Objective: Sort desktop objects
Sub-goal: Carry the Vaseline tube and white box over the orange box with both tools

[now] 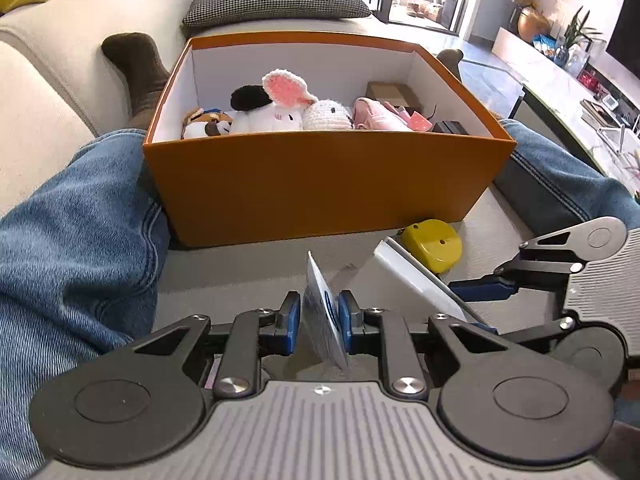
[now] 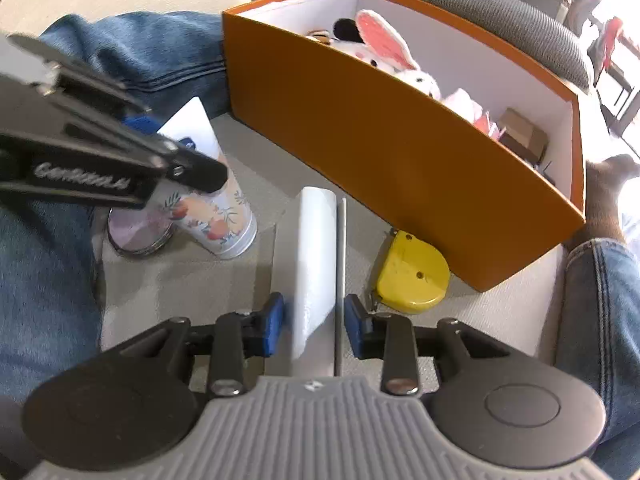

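My left gripper (image 1: 319, 320) is shut on a thin white tube with a blue logo (image 1: 322, 312), held on edge just above the grey cushion. From the right wrist view, the same left gripper (image 2: 164, 134) and tube (image 2: 192, 124) are at upper left. My right gripper (image 2: 314, 324) is shut on a flat white slab with a grey metal edge (image 2: 316, 256). In the left wrist view this slab (image 1: 416, 280) and right gripper (image 1: 476, 306) are at right. The orange box (image 1: 320, 184) ahead holds plush toys (image 1: 280, 112) and small boxes.
A yellow tape measure (image 2: 412, 276) lies against the orange box (image 2: 400, 152). A floral cup (image 2: 218, 216) and a round purple lid (image 2: 136, 232) sit under the left gripper. A person's jeans-clad legs (image 1: 80, 232) flank the cushion. Sofa and checked pillow (image 1: 276, 0) lie behind.
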Action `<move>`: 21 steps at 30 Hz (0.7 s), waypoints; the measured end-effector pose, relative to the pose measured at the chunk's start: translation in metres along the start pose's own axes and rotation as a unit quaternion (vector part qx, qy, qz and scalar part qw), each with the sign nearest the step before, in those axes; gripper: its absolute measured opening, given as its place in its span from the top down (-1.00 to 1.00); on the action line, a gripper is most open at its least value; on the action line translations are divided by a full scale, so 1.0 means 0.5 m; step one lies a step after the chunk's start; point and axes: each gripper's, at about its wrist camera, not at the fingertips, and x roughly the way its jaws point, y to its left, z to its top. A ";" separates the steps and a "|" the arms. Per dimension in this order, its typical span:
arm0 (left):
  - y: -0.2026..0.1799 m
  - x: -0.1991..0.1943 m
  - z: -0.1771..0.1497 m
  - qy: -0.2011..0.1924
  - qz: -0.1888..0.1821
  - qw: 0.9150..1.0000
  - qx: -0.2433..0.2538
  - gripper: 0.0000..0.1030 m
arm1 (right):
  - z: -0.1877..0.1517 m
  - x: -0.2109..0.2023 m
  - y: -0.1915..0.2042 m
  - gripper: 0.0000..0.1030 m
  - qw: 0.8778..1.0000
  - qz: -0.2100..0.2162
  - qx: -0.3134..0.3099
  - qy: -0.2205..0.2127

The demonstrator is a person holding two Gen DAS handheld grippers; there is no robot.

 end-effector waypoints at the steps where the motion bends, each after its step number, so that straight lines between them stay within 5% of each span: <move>1: 0.000 -0.002 -0.002 -0.001 0.001 1.000 -0.004 0.55 | 0.003 0.001 -0.002 0.31 1.000 0.004 0.006 0.001; 7: 0.003 -0.015 -0.007 -0.006 0.000 1.000 -0.026 0.56 | 0.018 0.018 -0.012 0.30 0.999 0.034 0.037 0.002; 12: 0.008 -0.014 -0.002 -0.001 -0.005 0.999 -0.038 0.76 | 0.017 0.028 -0.018 0.36 0.998 0.044 0.048 0.005; 21: -0.007 -0.050 0.014 -0.004 -0.008 1.000 -0.008 0.77 | 0.024 -0.019 0.007 0.40 1.000 0.019 -0.021 -0.011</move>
